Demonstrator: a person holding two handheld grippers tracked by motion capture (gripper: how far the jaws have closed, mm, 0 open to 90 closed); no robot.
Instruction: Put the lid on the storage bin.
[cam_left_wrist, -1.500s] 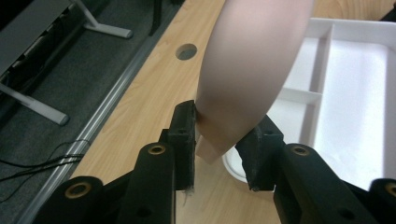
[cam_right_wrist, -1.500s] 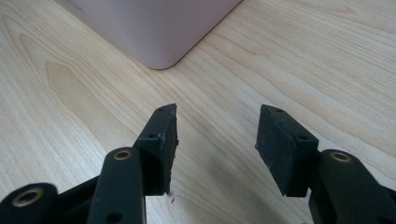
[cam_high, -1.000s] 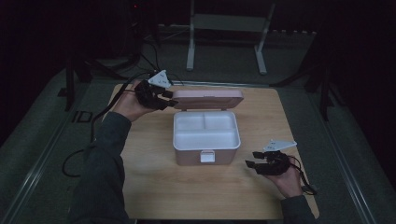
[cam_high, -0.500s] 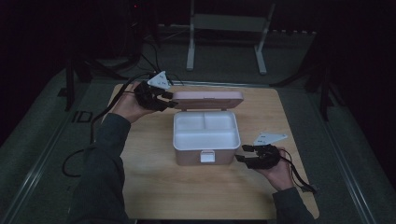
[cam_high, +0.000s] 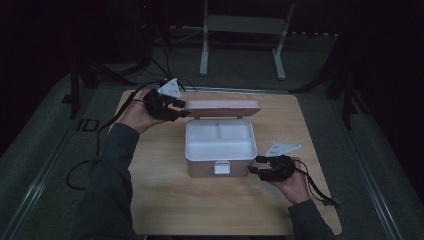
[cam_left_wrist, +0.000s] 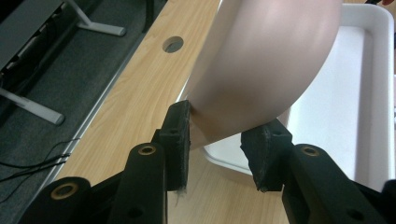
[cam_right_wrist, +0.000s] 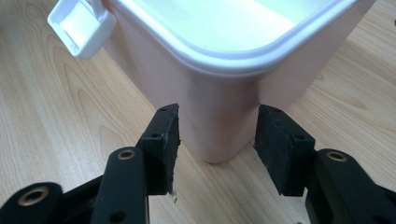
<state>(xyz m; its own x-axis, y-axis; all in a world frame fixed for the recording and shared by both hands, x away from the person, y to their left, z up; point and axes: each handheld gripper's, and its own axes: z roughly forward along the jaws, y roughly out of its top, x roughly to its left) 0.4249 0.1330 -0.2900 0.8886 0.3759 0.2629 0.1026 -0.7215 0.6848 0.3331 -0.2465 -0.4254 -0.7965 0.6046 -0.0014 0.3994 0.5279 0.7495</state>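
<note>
– What stands on the table (cam_high: 150, 200)?
– A pink lunch box (cam_high: 218, 150), mid-table, its lid (cam_high: 222, 108) raised toward the far edge (white compartments showing).
– And the grippers?
– The left gripper (cam_high: 181, 107) meets the lid's left end; the right gripper (cam_high: 256, 165) sits at the box's near right corner.

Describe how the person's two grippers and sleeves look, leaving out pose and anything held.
Left gripper and right gripper are black, each topped by a grey three-cornered plate and trailing a black cable. Their black jaws carry flat pads and brass-ringed holes. The person wears dark grey long sleeves.
</note>
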